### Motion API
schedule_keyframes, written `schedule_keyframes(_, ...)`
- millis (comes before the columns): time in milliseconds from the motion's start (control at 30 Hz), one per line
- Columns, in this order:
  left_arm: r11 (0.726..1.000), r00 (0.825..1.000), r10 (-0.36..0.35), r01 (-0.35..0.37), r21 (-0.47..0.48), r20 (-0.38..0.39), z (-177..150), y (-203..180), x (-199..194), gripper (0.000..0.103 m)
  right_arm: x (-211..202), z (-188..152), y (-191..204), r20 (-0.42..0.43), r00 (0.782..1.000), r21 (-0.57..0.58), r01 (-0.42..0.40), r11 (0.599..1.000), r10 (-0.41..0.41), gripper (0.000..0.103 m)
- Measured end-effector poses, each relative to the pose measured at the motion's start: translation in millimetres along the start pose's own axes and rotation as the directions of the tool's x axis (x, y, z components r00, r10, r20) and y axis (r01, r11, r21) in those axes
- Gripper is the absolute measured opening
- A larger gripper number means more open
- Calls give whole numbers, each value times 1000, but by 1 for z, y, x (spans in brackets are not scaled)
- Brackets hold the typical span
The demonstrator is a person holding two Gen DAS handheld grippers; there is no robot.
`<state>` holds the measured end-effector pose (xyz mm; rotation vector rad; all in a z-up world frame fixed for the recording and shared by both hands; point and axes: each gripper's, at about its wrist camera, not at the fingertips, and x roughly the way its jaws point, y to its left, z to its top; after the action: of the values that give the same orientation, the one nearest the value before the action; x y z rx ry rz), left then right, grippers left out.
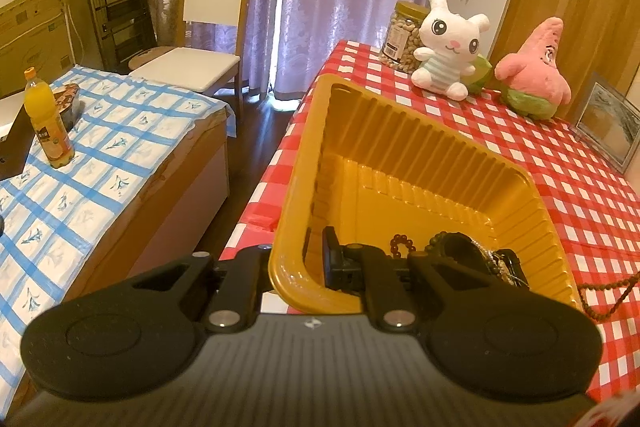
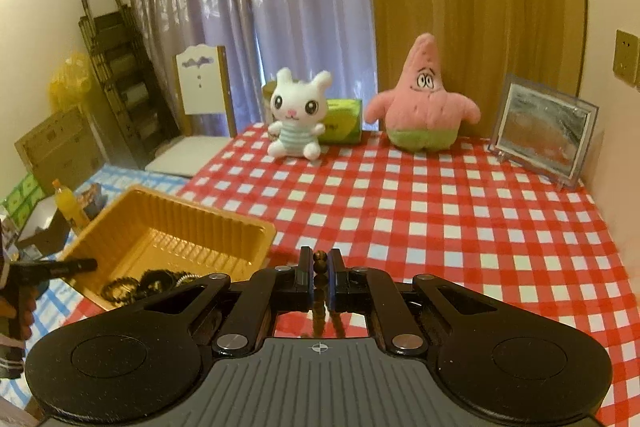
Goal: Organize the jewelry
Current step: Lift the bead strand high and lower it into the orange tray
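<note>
My left gripper [image 1: 320, 263] pinches the yellow tray [image 1: 400, 131] wall at lower centre, 1 finger hidden behind it. My right gripper [image 2: 319, 261] is clamped on a dark bead strand [image 2: 320, 255], mostly hidden. Dark bracelets [image 2: 140, 283] fill the tray's near corner.

From the left wrist we look along the left gripper's fingers, angled down and very near the yellow plastic tray [image 1: 400, 131], whose rim fills the middle, with the red-checked tablecloth [image 1: 560, 195] running off to the right. From the right wrist we sit further back and face across the cloth toward the curtains [image 2: 248, 7]. Both views share the tray, the white bunny plush [image 2: 298, 113], the pink starfish plush [image 2: 424, 99] and the framed picture [image 2: 544, 139].
</note>
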<state>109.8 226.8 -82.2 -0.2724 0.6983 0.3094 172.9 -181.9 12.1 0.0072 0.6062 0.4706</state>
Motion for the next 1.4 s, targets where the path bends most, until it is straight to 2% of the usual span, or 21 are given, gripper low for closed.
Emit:
schedule_keyframes(700,1000,1000,-17,17,7,6,-2,0,-2,10,-29,29,24,104,994,-51,-38,998,43,7)
schedule_keyframes(1100,1000,1000,-25,25,9,7,-1,-1,-2,10,-28,52,50,151,980,-93,-113,989,126,7)
schedule_keyframes(1400,1000,1000,-27,27,6,6,0,-3,0,10,-12,67,73,160,965,-127,-190,973,209,7)
